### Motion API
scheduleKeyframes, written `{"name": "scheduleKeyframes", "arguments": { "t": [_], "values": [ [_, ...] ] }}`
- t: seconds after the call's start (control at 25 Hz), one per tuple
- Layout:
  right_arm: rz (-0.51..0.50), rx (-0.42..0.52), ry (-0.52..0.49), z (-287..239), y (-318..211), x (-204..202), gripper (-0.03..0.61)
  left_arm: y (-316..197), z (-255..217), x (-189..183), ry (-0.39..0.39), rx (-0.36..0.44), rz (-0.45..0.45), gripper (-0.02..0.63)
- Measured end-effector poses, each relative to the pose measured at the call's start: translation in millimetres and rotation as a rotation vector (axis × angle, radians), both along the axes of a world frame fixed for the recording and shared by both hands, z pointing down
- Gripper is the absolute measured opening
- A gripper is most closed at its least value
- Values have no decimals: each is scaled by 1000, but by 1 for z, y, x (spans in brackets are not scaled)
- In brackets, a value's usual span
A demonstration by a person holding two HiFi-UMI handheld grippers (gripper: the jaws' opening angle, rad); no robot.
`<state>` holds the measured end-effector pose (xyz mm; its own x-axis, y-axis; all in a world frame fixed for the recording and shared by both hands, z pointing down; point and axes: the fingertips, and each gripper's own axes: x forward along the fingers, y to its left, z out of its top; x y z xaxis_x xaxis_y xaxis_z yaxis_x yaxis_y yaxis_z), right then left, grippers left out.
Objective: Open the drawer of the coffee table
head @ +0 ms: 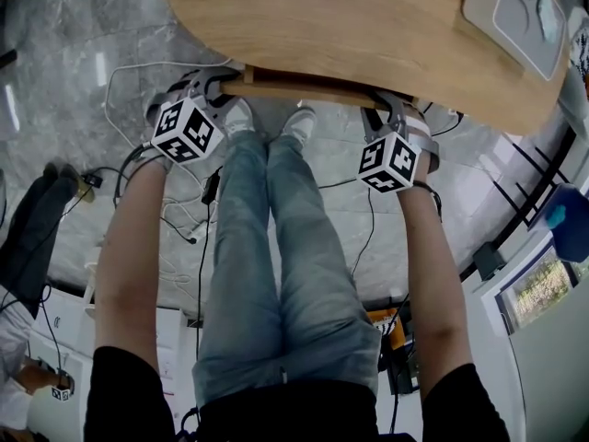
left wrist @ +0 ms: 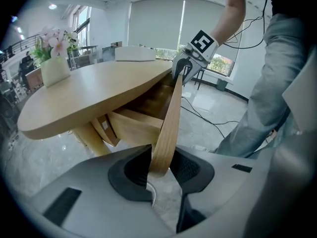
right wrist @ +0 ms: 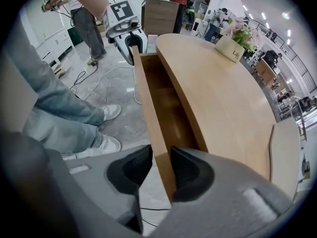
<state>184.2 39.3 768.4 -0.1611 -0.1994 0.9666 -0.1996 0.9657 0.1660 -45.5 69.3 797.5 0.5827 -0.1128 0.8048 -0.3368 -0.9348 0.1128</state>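
Note:
The coffee table has an oval wooden top [head: 331, 17]. Its drawer is pulled out a little from under the near edge, so the wooden inside [right wrist: 168, 103] shows behind the thin front panel [right wrist: 148, 103]. My left gripper [head: 207, 86] clamps one end of the drawer front [left wrist: 168, 118], with the panel between its pads [left wrist: 161, 165]. My right gripper [head: 391, 109] clamps the other end, its dark pads against both faces of the panel [right wrist: 161, 165]. Each gripper shows in the other's view: the right gripper [left wrist: 184, 71] and the left gripper [right wrist: 130, 38]. Both point steeply down.
My legs in jeans [head: 276, 247] and white shoes stand close to the drawer, between the two arms. Cables [head: 184, 219] trail over the marble floor. A flower pot [right wrist: 232, 47] and a white tray [head: 515, 7] sit on the tabletop. Another person [right wrist: 84, 19] stands behind.

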Motion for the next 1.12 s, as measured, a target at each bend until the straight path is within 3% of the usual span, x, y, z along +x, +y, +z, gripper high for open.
{"name": "scheduleKeyframes", "arguments": {
  "t": [0.36, 0.72, 1.12],
  "values": [
    [-36, -35, 19, 2, 40, 4, 103, 41, 1, 4, -35, 12, 112, 98],
    [-38, -55, 31, 5, 94, 8, 100, 88, -5, 10, -40, -6, 118, 97],
    [-52, -89, 72, 12, 116, 10, 97, 112, 3, 12, -46, -30, 151, 97]
  ]
}}
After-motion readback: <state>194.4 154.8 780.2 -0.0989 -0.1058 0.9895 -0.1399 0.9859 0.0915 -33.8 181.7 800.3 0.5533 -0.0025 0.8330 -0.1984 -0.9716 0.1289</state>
